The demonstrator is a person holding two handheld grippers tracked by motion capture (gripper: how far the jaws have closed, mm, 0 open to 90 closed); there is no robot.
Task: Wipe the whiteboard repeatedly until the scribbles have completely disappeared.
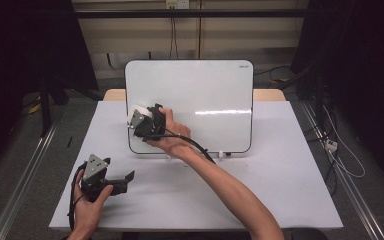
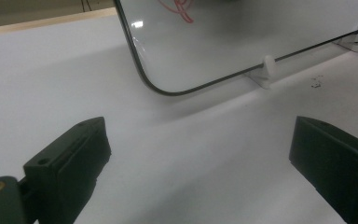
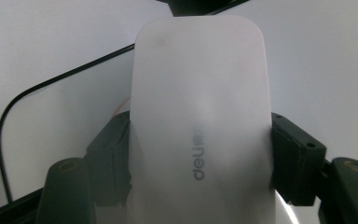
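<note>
Fig.: right gripper [image 1: 141, 121] clamps white eraser [image 3: 200, 121] vs. whiteboard [image 1: 205, 85] upper-left area, w/ red marks [image 2: 182, 9] there; likely the wiping step. Next: prob. sweep across marks. Left gripper [image 1: 122, 180] gapes wide, empty, over table [image 1: 260, 195].

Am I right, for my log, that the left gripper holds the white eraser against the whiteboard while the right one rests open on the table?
No, the sides are swapped. The right gripper holds the white eraser against the whiteboard, as the right gripper view shows; the left gripper rests open on the table.
</note>
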